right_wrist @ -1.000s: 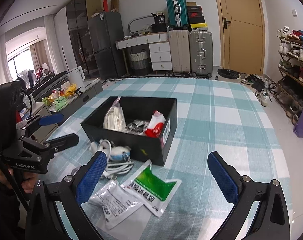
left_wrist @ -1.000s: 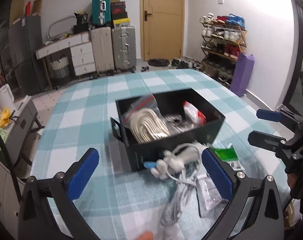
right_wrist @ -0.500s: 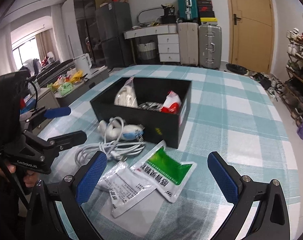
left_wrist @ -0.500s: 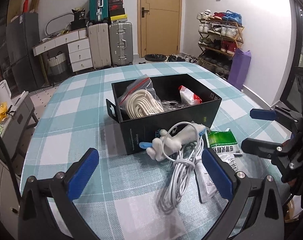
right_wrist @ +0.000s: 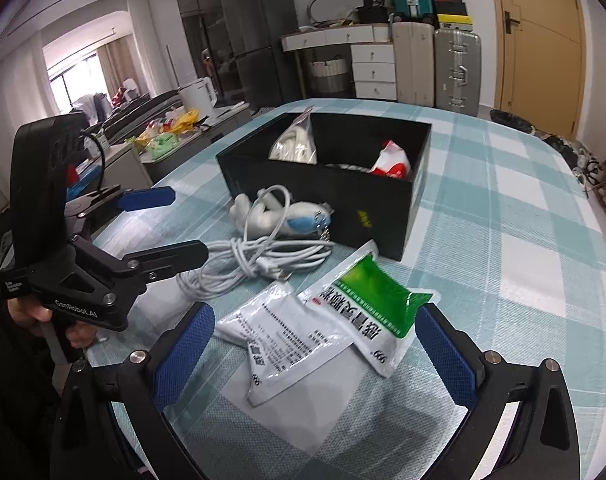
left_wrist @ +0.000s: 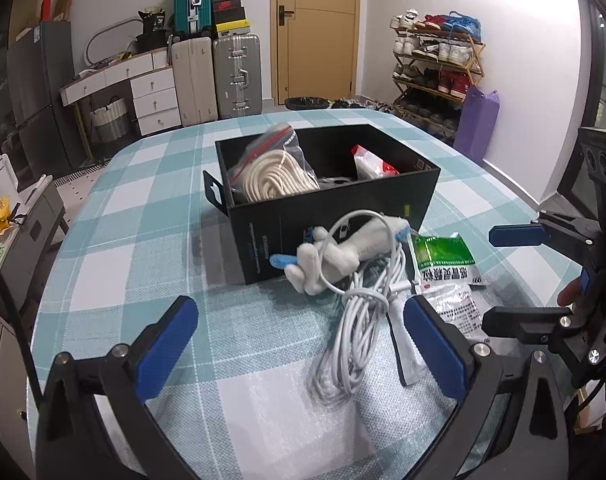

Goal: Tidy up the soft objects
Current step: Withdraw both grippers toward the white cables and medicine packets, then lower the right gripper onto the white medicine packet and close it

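Observation:
A black box (left_wrist: 335,216) (right_wrist: 343,196) on the checked table holds a bagged rope coil (left_wrist: 269,176) (right_wrist: 297,148) and a red-white packet (left_wrist: 373,166) (right_wrist: 391,160). In front of it lie a white plush toy (left_wrist: 343,256) (right_wrist: 279,216), a white cable bundle (left_wrist: 355,328) (right_wrist: 259,264), a green-white pouch (left_wrist: 443,258) (right_wrist: 373,304) and a white pouch (left_wrist: 453,306) (right_wrist: 287,336). My left gripper (left_wrist: 299,348) (right_wrist: 167,224) is open and empty, just short of the cable. My right gripper (right_wrist: 311,352) (left_wrist: 515,276) is open and empty over the pouches.
The table's edge (left_wrist: 59,248) curves on the left, with a cabinet (left_wrist: 27,224) beside it. Suitcases (left_wrist: 217,76), drawers and a door stand at the far wall. A shoe rack (left_wrist: 439,68) stands on the right.
Both grippers have pulled back from the box and dropped lower. The plush toy and the cable now lie further ahead of the left gripper. Both stay open.

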Demonstrator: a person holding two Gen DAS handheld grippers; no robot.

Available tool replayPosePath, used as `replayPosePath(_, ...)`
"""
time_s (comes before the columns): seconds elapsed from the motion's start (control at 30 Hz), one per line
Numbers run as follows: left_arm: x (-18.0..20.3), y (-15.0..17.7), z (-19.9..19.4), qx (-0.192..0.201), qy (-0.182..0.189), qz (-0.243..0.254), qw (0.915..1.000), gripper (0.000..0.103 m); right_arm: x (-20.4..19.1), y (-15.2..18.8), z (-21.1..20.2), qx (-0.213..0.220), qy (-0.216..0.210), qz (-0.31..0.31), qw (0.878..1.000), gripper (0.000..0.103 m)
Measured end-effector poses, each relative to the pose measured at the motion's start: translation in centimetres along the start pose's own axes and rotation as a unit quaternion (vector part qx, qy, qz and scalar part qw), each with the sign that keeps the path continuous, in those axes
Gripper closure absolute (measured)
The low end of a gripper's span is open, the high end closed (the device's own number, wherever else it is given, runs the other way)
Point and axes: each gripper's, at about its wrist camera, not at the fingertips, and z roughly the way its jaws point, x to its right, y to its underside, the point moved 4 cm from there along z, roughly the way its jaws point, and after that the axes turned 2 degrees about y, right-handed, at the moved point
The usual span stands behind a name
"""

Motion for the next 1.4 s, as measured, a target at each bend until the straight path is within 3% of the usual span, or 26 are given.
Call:
replayPosePath(0.83, -1.5, 0.5, 0.2, -0.004, -0.007, -0.025, 0.9997, 0.0, -2.2, 0.5, 3.1, -0.058, -0.056, -0.037, 0.996, 0.003)
replayPosePath(1.03, -1.2, 0.6, 0.4, -0.008, -0.002, -0.022, 0.9997, 0.0, -2.9, 0.8, 3.1, -0.067, -0.075, -0.045, 0.994, 0.012)
replayPosePath(1.17, -1.0, 0.7, 0.4, -0.009, -0.002, -0.017, 0.9998, 0.0, -3.3, 1.1, 2.9, -0.069, -0.084, -0.046, 0.993, 0.025)
replayPosePath(1.4, -1.0, 0.7, 0.4, -0.01, 0.0, -0.017, 0.9998, 0.0, -3.8, 1.1, 3.4, -0.072, -0.076, -0.055, 0.993, 0.03)
